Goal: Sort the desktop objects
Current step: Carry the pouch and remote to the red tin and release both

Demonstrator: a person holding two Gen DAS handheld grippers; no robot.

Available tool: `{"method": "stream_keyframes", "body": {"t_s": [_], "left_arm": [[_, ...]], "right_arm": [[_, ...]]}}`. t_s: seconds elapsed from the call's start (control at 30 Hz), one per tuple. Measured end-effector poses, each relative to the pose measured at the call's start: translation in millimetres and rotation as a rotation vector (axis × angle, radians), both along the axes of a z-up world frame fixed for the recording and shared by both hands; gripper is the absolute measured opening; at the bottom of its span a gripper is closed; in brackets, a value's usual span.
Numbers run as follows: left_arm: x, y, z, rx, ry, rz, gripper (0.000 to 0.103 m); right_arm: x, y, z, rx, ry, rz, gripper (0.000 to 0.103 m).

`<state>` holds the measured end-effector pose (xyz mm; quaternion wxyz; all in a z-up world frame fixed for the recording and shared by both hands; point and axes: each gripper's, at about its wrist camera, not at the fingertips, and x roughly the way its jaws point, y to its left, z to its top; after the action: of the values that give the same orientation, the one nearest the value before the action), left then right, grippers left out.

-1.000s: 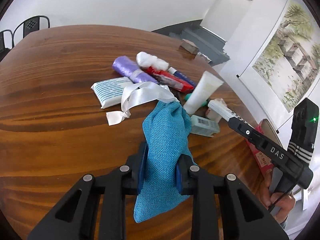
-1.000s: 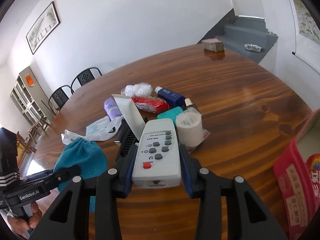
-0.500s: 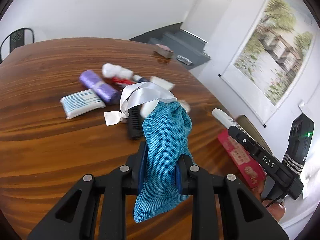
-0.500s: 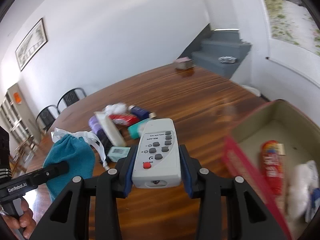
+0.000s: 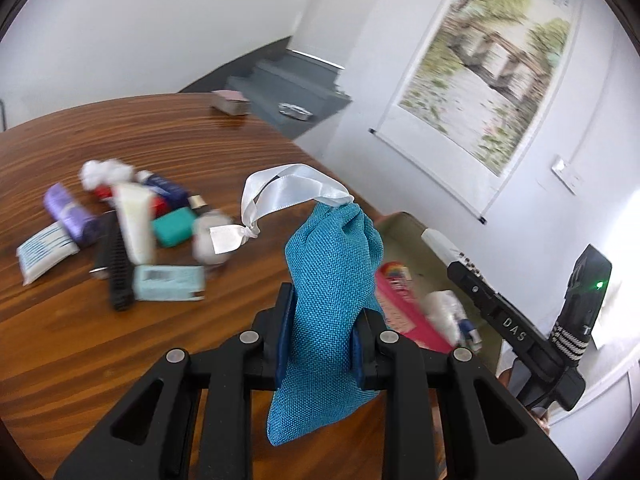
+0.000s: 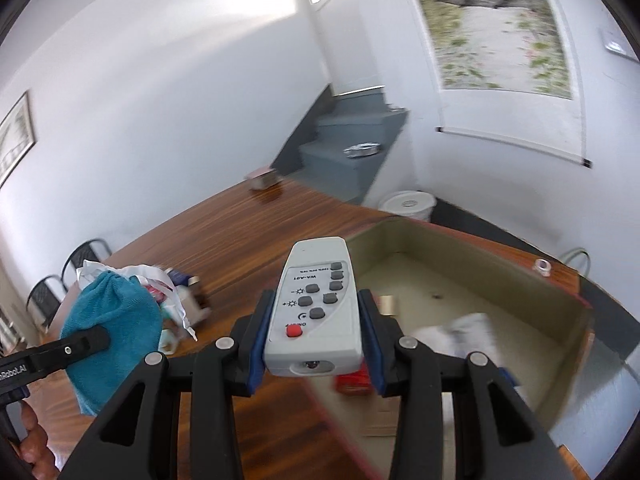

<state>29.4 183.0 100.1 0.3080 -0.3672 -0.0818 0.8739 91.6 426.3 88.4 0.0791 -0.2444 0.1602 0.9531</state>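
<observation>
Your left gripper (image 5: 322,334) has its jaws pinching the teal fabric pouch (image 5: 328,304) around its middle. The pouch stands upright between the blue pads, its bottom hanging below them, and a white satin ribbon (image 5: 280,192) loops off its tied neck. It's clear of the desk (image 5: 120,344).

Your right gripper (image 6: 314,334) has its jaws clamped on the sides of the grey remote control (image 6: 316,312), buttons up, red button nearest the camera. The remote's far end sits over the near wall of the open box (image 6: 480,276). The box is red outside and beige inside, at the desk's edge. A red packet (image 5: 394,276) and a blurred white wrapper (image 6: 460,332) lie in it.

In the left view your right gripper shows at the right, over the box, with the remote's tip poking forward.

The unsorted pile is on the desk to the left of the pouch: white tube (image 5: 134,224), black comb (image 5: 116,268), teal case (image 5: 173,226), pale green boxed item (image 5: 168,283), purple roll (image 5: 70,214), tissue pack (image 5: 44,250), cotton balls (image 5: 106,170), dark blue bottle (image 5: 166,188). They're packed close, several touching; it's too blurred to tell more.

A small block (image 5: 230,102) sits alone at the far desk edge.
</observation>
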Motion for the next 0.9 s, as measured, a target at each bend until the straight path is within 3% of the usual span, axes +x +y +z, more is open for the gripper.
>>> {"method": "stream_keyframes", "body": {"t_s": [0.37, 0.67, 0.77, 0.9], "left_arm": [[-2.3, 79.2, 22.6, 0.004, 0.054, -0.118, 0.026], [-10.8, 134.1, 19.6, -0.016, 0.065, -0.209, 0.027], [-18.6, 149.2, 11.1, -0.059, 0.035, -0.219, 0.04], [-27.8, 150.4, -4.6, -0.111, -0.017, -0.172, 0.044]], "right_arm": [[15.3, 48.8, -12.0, -0.051, 0.002, -0.101, 0.044], [21.2, 66.0, -14.2, -0.06, 0.004, -0.136, 0.044], [21.5, 69.5, -16.4, -0.075, -0.006, -0.133, 0.046], [25.1, 72.6, -18.1, -0.085, -0.002, -0.142, 0.063]]}}
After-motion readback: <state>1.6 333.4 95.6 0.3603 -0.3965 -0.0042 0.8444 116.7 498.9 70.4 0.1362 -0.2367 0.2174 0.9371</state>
